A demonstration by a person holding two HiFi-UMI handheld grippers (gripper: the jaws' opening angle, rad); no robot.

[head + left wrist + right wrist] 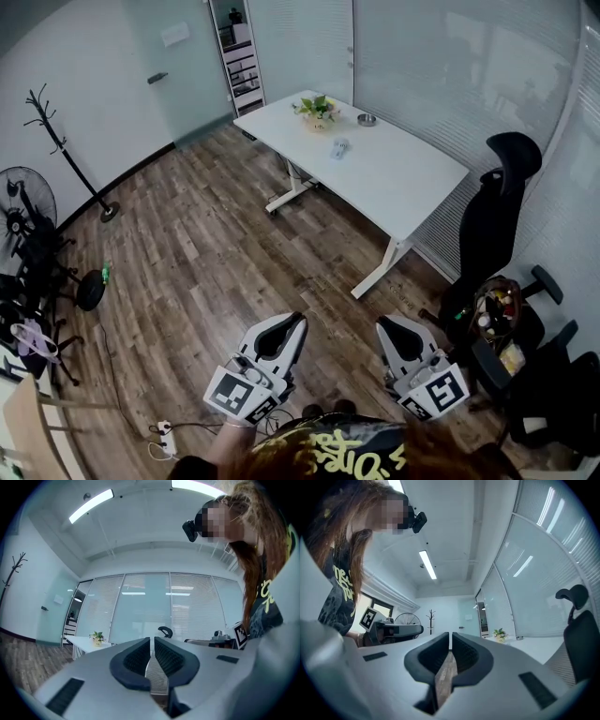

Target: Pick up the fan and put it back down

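Before pickup: my left claw (292, 324) and right claw (386, 326) are clenched, empty.
The black wire-caged pedestal fan (22, 202) stands far left of them; I must approach, then open.

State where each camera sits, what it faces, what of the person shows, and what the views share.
Head view: on the person's head, looking steeply down at floor, white table and fan; left gripper, right gripper and hair show.
Left gripper view: on that gripper, along its shut jaws toward the blinds; torso at right.
Right gripper view: on that gripper, along its shut jaws toward the coat rack; torso at left.
Shared: all three show the potted plant.
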